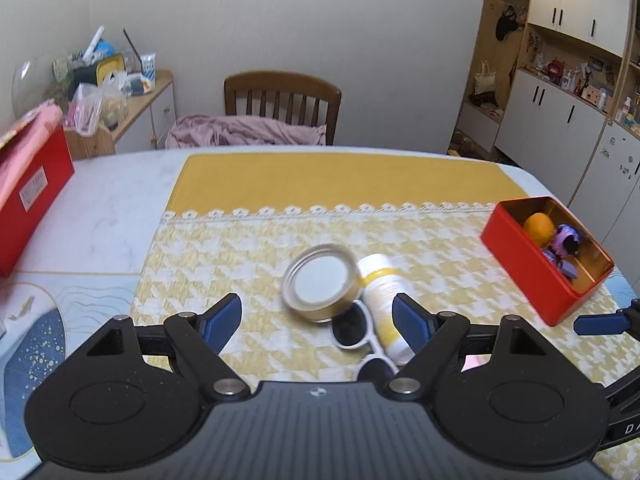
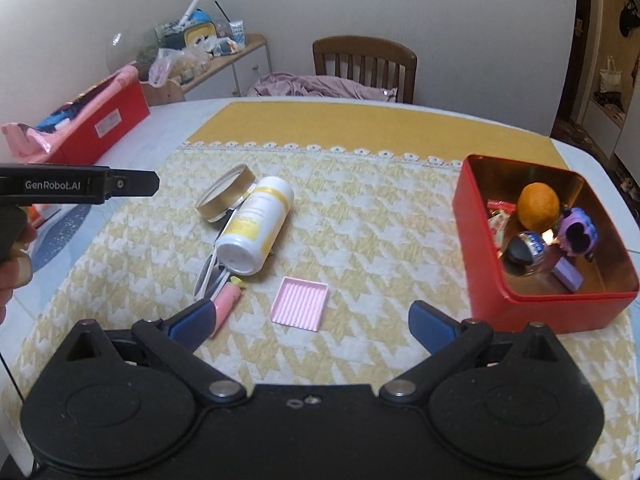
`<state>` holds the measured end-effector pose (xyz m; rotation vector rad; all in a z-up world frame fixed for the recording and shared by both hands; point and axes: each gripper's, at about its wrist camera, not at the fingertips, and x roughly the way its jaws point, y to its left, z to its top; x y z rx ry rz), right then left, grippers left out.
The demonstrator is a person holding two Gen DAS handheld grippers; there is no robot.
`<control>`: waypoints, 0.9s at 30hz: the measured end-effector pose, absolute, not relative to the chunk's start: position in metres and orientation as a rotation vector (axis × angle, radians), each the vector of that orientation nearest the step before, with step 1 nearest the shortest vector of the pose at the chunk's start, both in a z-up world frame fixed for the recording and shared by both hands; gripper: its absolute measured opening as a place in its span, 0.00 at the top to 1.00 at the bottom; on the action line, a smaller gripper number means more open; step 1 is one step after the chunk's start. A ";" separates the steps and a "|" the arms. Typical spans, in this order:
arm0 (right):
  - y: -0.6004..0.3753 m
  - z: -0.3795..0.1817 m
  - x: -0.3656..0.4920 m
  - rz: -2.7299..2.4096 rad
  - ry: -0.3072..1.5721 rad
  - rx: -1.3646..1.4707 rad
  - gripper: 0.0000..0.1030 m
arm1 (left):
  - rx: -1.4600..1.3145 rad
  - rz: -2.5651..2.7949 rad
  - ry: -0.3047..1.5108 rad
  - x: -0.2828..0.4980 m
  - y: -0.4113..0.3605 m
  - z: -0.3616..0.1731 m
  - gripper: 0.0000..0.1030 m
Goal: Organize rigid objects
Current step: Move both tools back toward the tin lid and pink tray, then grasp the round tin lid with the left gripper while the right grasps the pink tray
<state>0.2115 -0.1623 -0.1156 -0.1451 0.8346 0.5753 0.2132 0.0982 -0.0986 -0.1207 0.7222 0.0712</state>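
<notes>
A round gold tin (image 1: pixel 320 282) (image 2: pixel 226 198), a white and yellow bottle (image 1: pixel 386 306) (image 2: pixel 256 226) lying on its side and white sunglasses (image 1: pixel 360 334) (image 2: pixel 208 274) lie together on the yellow cloth. A pink ribbed tray (image 2: pixel 300 303) and a pink tube (image 2: pixel 225 305) lie nearer. My left gripper (image 1: pixel 318 322) is open and empty above the tin and sunglasses. My right gripper (image 2: pixel 310 322) is open and empty just behind the pink tray. A red tin box (image 1: pixel 532 268) (image 2: pixel 520 304) at the right holds an orange (image 2: pixel 538 206), a purple toy (image 2: pixel 578 232) and small items.
A long red box (image 1: pixel 28 192) (image 2: pixel 100 124) stands on the table's left side. A wooden chair (image 1: pixel 282 98) (image 2: pixel 364 60) with a pink cloth stands behind the table. A cluttered side cabinet (image 1: pixel 132 108) stands at the back left; cupboards (image 1: pixel 560 112) fill the right wall.
</notes>
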 end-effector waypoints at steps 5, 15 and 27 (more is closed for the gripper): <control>-0.140 -0.128 0.217 0.566 0.865 -0.183 0.08 | -0.154 0.056 0.768 0.234 0.117 -0.120 0.20; -0.114 -0.149 0.233 0.596 0.930 -0.262 0.20 | -0.352 -0.066 0.840 0.278 0.144 -0.151 0.20; -0.102 -0.162 0.251 0.634 0.959 -0.271 0.26 | -0.581 -0.065 0.930 0.318 0.158 -0.180 0.20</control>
